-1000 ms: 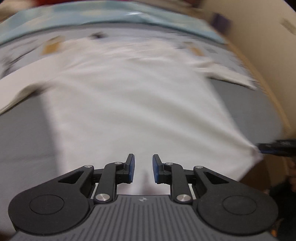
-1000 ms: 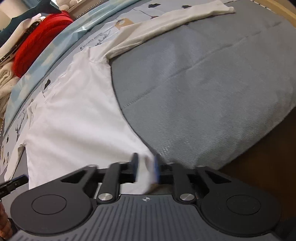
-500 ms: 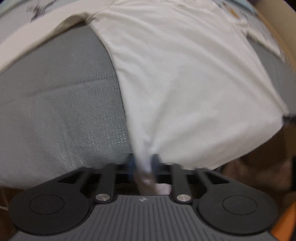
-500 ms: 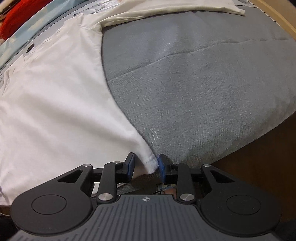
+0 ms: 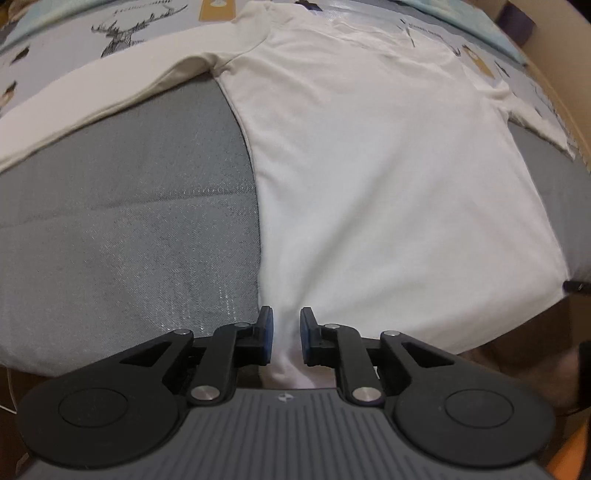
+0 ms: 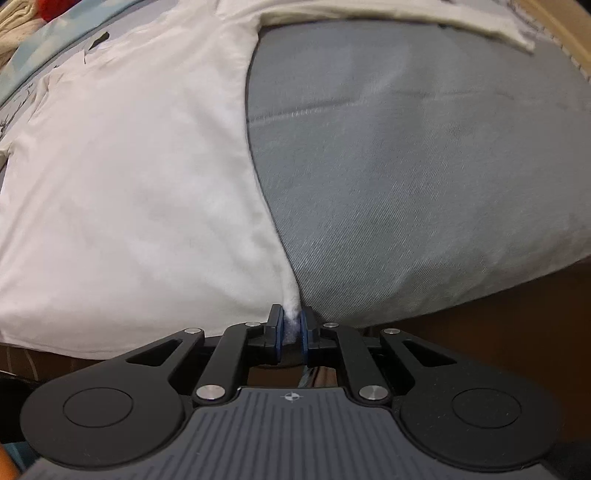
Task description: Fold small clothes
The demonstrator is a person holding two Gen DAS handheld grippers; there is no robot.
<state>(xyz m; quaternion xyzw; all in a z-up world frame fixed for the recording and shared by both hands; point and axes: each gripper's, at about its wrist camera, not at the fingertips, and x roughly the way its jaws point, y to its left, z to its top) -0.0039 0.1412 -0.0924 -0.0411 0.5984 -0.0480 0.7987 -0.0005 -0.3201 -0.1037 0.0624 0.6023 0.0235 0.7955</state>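
With each hand at a bottom corner of the shirt, the relation that matters is plain: the garment runs straight away from you, hem nearest, collar farthest. Your left gripper (image 5: 283, 334) has its blue pads a little apart with the hem corner passing between them; whether they actually pinch the cloth, you cannot tell from this view. Your right gripper (image 6: 291, 330) is pressed together on the opposite hem corner, white fabric bunched between its pads.

From those two corners the white long-sleeved shirt (image 5: 388, 177) spreads flat and face-up over the grey bed cover (image 5: 129, 221), its long axis pointing dead ahead of both tools. Neither hand is nearer than the other; both sit at the hem, level with the near edge of the bed. Further along, the body narrows toward the shoulders, and one sleeve (image 5: 103, 96) reaches out sideways to the left while the other sleeve (image 6: 424, 14) lies out to the right. At the far end the collar rests on the patterned sheet (image 5: 122, 29) with its deer print.

Judging by this layout, a bottom-to-top fold means carrying both corners forward together along that axis toward the shoulders. Firm up the left grip first, or that corner may slip out.
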